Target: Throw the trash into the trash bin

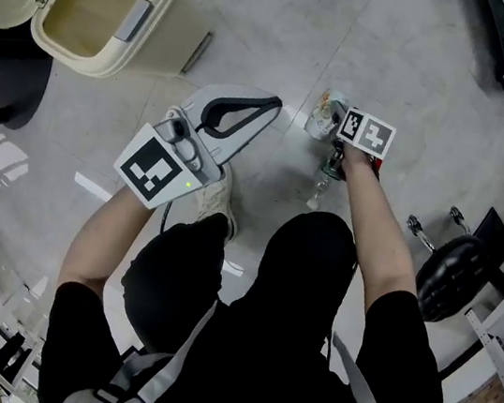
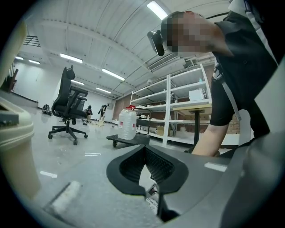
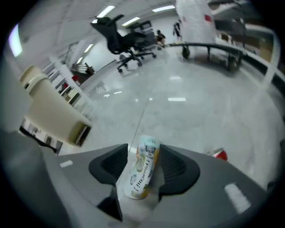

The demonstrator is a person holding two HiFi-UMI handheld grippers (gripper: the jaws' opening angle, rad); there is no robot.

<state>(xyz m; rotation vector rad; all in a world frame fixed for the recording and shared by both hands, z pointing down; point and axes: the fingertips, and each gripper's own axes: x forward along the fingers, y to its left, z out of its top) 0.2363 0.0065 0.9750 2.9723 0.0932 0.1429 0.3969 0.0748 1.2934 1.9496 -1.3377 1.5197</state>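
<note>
The right gripper pointed down with its jaws spread wide either side of a drink can on the floor, not clamped, apparently lining up a pick. The left gripper was closed and idle. The open-lidded trash bin stood well apart.

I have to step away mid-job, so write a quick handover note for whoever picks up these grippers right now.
Left gripper: shut, nothing clearly held.
Right gripper: open and pointing down, with the drink container on the floor between its jaws; it does not look gripped yet.
Trash bin: on the floor ahead to the left, lid open.
Done: the reach down to the container.
Left: close on it, carry it to the bin, drop it in.
</note>
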